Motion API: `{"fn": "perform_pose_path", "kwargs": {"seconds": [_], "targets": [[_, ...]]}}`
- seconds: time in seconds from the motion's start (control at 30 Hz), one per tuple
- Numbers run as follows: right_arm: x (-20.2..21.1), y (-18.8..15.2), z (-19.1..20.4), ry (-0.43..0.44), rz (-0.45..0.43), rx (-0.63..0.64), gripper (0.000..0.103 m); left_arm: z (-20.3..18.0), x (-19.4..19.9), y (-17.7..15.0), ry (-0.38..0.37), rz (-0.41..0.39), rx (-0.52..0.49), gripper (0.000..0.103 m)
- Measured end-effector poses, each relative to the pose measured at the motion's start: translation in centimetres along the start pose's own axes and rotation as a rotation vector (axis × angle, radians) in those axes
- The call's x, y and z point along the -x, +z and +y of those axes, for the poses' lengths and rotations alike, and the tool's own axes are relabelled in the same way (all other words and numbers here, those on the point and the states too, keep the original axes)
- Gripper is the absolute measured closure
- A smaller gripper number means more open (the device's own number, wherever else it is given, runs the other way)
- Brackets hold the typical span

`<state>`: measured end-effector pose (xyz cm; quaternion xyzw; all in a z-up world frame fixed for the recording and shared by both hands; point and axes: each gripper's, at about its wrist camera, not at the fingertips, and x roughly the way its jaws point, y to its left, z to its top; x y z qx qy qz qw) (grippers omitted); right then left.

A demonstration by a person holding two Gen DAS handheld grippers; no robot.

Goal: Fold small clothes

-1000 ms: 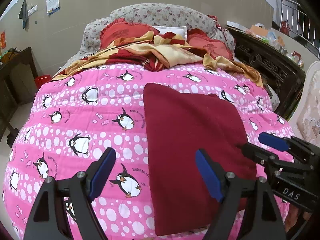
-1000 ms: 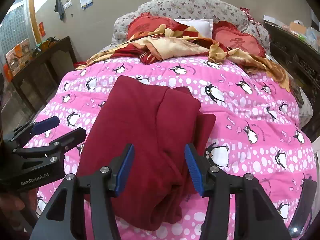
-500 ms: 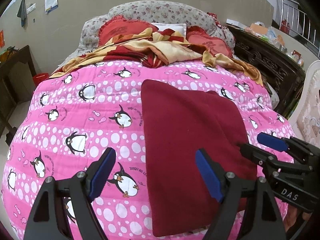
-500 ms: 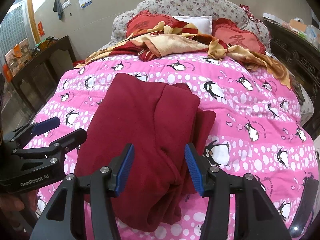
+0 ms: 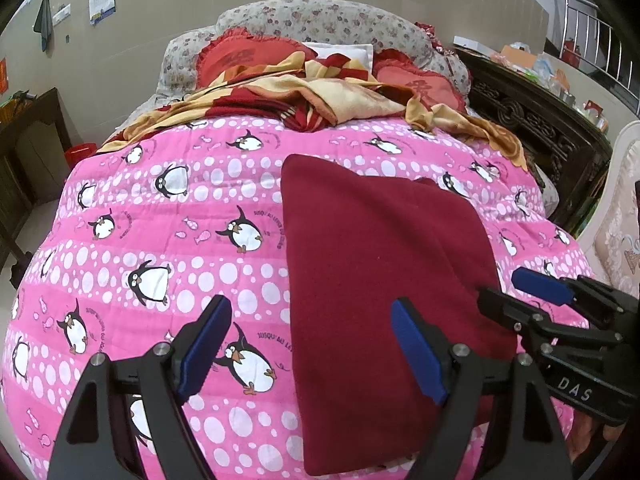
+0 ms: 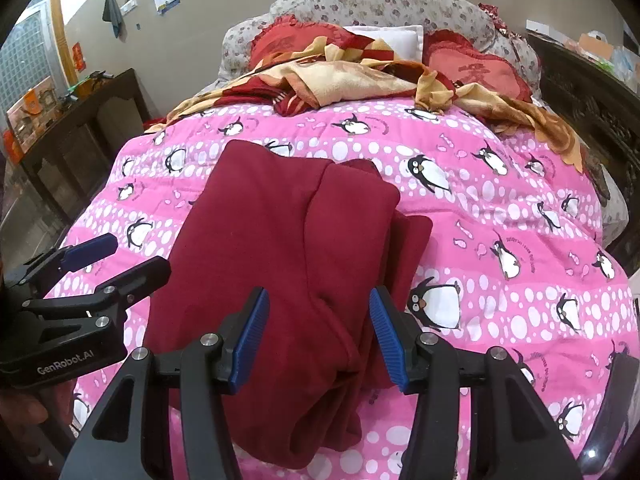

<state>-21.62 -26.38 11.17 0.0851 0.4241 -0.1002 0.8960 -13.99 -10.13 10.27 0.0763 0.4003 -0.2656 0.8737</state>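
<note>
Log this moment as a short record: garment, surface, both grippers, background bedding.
garment: dark red fleece garment, folded lengthwise, layered edges on its right side
surface: pink penguin-print quilt, garment lying on it
left gripper: open, empty, straddling the garment's left edge
right gripper: open, empty, over the garment's near right part
background: red-and-tan crumpled blanket by the pillows

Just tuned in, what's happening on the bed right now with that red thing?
A person holds a two-finger gripper in each hand above a dark red garment lying partly folded on the pink penguin quilt. The left gripper and the right gripper are both open and grip nothing. From the right wrist view, the garment's right side is folded over itself in uneven layers, so the fold looks unfinished.
</note>
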Motion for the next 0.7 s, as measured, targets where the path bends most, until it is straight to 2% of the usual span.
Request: {"fn": "perform_pose_path", "kwargs": {"seconds": [0.47,0.7], "targets": [[-0.4,0.0,0.0,0.001,0.008,-0.004,0.052,0.1,-0.5,-0.1,-0.008,0.012,0.013,0.018],[-0.8,-0.1,-1.3,0.001,-0.005,-0.033,0.052,2.0,-1.1,0.1,-0.011,0.008,0.055,0.018]]}}
